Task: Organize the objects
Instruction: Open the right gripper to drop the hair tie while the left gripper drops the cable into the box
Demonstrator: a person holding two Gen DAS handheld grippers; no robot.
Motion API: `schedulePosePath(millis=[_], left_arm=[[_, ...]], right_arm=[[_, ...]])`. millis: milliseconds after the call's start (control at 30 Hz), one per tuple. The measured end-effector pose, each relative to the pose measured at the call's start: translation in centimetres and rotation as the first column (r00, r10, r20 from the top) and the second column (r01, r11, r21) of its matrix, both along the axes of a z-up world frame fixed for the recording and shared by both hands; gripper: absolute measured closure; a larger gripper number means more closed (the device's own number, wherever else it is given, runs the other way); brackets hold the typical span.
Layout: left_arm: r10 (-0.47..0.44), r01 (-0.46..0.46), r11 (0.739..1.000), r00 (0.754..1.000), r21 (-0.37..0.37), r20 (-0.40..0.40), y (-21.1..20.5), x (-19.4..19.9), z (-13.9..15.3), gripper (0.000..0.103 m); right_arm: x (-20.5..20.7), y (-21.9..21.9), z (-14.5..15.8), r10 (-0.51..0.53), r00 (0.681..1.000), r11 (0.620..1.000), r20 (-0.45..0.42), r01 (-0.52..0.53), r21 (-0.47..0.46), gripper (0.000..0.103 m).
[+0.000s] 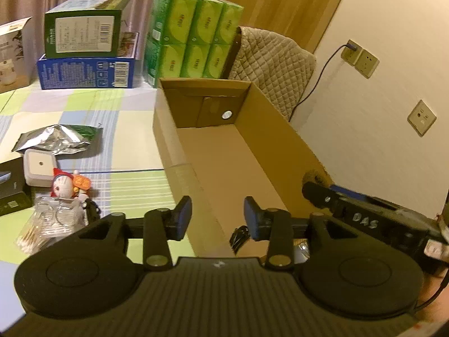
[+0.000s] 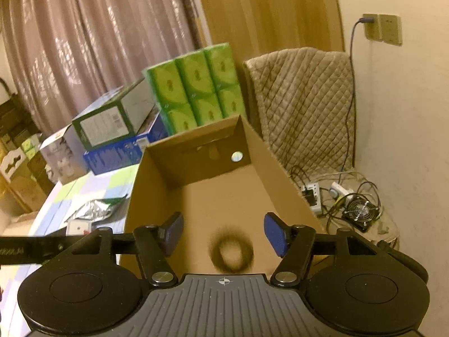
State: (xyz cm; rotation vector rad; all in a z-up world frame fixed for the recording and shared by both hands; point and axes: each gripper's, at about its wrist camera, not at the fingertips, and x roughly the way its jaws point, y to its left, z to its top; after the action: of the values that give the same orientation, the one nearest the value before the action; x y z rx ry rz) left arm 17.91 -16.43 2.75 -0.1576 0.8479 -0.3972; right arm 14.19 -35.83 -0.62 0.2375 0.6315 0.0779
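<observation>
Cardboard box [image 2: 224, 196]: long, open-topped, plain brown, round hole in far end wall; stands on bench [image 1: 126, 140] under a checked green-and-blue cloth. Inside, near end: dark fuzzy ring [image 2: 231, 255], blurred, apart from both pads. Right claw [image 2: 224, 236]: jaws apart, nothing gripped, over the box. Left claw [image 1: 218, 219]: jaws part open, empty, over the box's near left wall. Beside the box on the cloth: foil pouch [image 1: 56, 137], white square case [image 1: 39, 168], small red-and-white figurine [image 1: 66, 186], bagged cotton swabs [image 1: 42, 230]
</observation>
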Motion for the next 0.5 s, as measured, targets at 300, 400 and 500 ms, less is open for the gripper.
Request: schedulePosePath(millis=[300,400,500], left_arm=[[0.044,-0.044,0.999,0.999,-0.004,-0.003,2.6,-1.5,-0.1,0.050],[0.058,-0.058,0.998,0.998,-0.001,0.000,3.7,-2.3,0.1,0.042],[0.071,-0.071,0.997,0.997,0.011,0.005,4.8,-3.2,0.4,0.038]], right_arm=[[-1.8,0.3,1.3,-0.032,0.999,0.999,0.014,0.032,0.028,0.042],[-2.8,1.3,1.9,-0.020,0.999,0.999,0.026,0.019,0.035,0.042],[-3.8,2.4,2.5,-0.006,0.999,0.999,0.035,0.004,0.043,0.042]])
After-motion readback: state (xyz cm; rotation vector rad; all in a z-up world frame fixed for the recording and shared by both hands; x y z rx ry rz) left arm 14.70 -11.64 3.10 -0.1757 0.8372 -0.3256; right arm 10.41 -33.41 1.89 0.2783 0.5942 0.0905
